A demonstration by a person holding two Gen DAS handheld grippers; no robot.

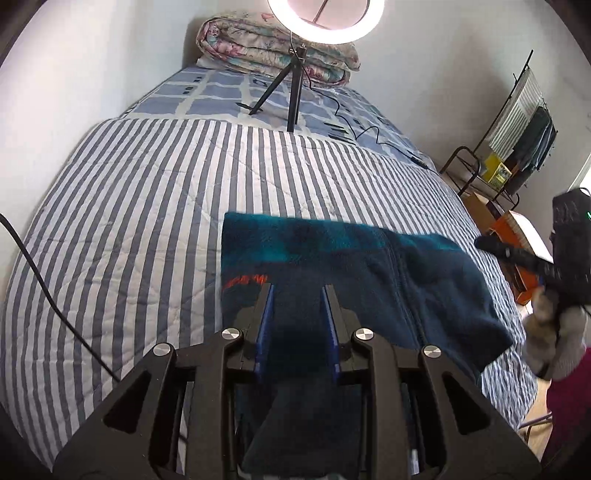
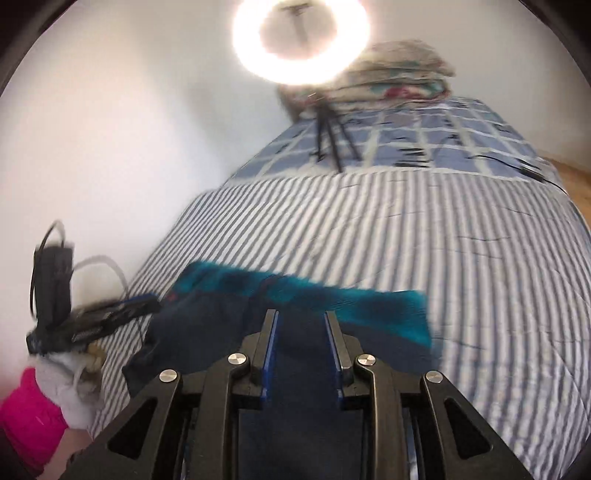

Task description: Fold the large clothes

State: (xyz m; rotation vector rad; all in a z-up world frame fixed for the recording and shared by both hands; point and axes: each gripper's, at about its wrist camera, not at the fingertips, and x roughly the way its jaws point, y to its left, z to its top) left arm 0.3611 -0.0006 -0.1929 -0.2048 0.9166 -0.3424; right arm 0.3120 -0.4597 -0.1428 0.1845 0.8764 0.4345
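Dark teal fleece garment (image 1: 369,266) under and between both grippers' slightly spread fingers (image 1: 266,310), grip unclear.

Bright, even light comes from the ring light (image 1: 325,18) above the bed (image 1: 147,192); it glares hard in the motion-blurred right view, and fisheye bending darkens every corner.

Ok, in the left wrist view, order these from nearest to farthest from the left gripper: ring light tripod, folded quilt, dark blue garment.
1. Dark blue garment: right at the left gripper fingertips.
2. Ring light tripod: mid-bed, beyond the striped cover.
3. Folded quilt: far end, against the wall.
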